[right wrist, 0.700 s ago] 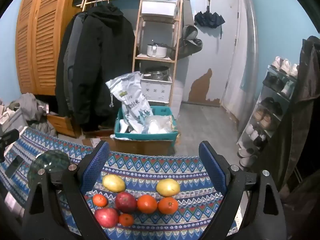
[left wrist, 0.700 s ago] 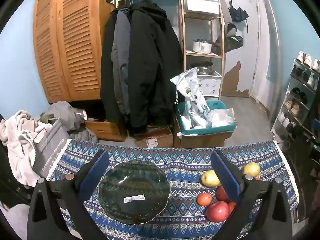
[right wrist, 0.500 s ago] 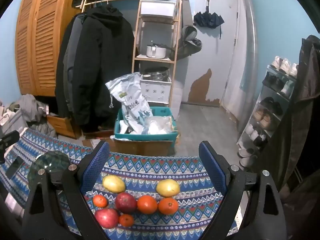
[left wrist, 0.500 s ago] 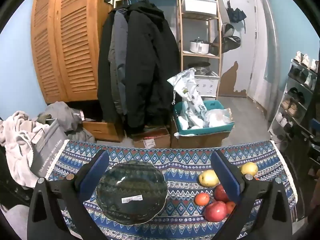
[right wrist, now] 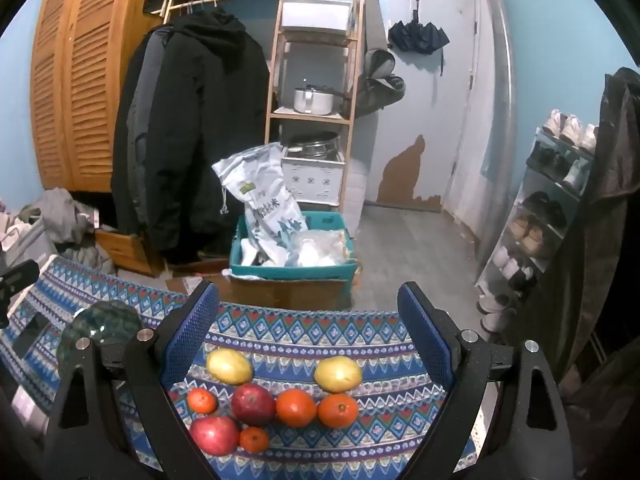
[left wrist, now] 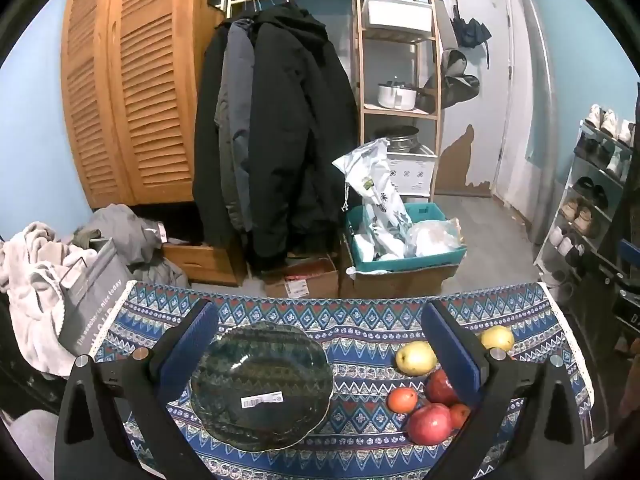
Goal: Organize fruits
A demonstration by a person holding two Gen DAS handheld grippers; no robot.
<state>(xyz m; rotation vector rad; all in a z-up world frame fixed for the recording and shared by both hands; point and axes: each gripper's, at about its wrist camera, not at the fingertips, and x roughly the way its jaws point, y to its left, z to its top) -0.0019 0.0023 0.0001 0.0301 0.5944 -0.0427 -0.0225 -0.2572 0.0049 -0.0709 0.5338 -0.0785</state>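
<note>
A dark green glass plate (left wrist: 262, 384) with a barcode sticker lies on the patterned tablecloth (left wrist: 360, 320), under my open left gripper (left wrist: 320, 320), whose jaws hold nothing. To the plate's right sits a cluster of fruit: a yellow pear (left wrist: 415, 358), a red apple (left wrist: 430, 423) and a small orange (left wrist: 402, 399). In the right wrist view my right gripper (right wrist: 308, 312) hangs open above the same fruit: two yellow pears (right wrist: 229, 366) (right wrist: 338, 374), two red apples (right wrist: 253, 403) (right wrist: 214, 434) and several oranges (right wrist: 296, 407). The plate (right wrist: 100, 322) shows at the left there.
Beyond the table's far edge stand a teal crate (right wrist: 294, 256) with bags on cardboard boxes, hanging black coats (left wrist: 280, 140), a wooden shelf (left wrist: 396, 80) and louvred doors. A shoe rack (right wrist: 560, 200) is at the right, piled clothes (left wrist: 44, 280) at the left.
The left wrist view has drifted slightly, with the plate and fruit sliding a little left and down in it. The right gripper has kept still. Both grippers stay open.
</note>
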